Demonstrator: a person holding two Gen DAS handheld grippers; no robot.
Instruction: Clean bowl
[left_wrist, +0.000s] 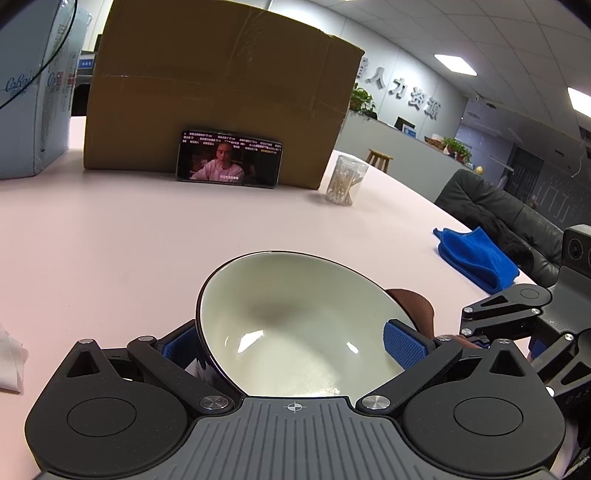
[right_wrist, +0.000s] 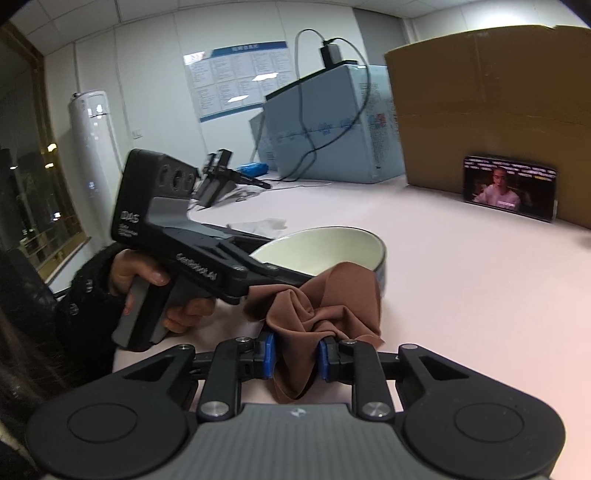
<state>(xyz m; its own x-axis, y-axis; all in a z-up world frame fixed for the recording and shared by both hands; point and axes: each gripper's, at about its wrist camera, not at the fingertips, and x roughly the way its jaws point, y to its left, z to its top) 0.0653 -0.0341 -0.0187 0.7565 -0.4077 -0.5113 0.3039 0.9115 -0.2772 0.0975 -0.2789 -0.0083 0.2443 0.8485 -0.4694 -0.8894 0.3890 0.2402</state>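
A cream bowl (left_wrist: 295, 325) with a dark rim sits tilted between the blue pads (left_wrist: 402, 343) of my left gripper (left_wrist: 291, 345), which is shut on it just above the pink table (left_wrist: 110, 258). In the right wrist view the bowl (right_wrist: 332, 247) shows past the left gripper (right_wrist: 266, 271), which a hand (right_wrist: 147, 273) holds. My right gripper (right_wrist: 295, 356) is shut on a crumpled brown cloth (right_wrist: 325, 295), which bunches up against the bowl's near outer wall. A bit of that cloth (left_wrist: 410, 306) peeks from behind the bowl's right rim, beside the right gripper (left_wrist: 517, 314).
A big cardboard box (left_wrist: 221, 92) stands at the back with a phone (left_wrist: 229, 158) leaning on it. A clear jar of cotton swabs (left_wrist: 345, 179) and a folded blue cloth (left_wrist: 476, 258) lie to the right near the table edge. White tissue (left_wrist: 9, 354) lies at the left.
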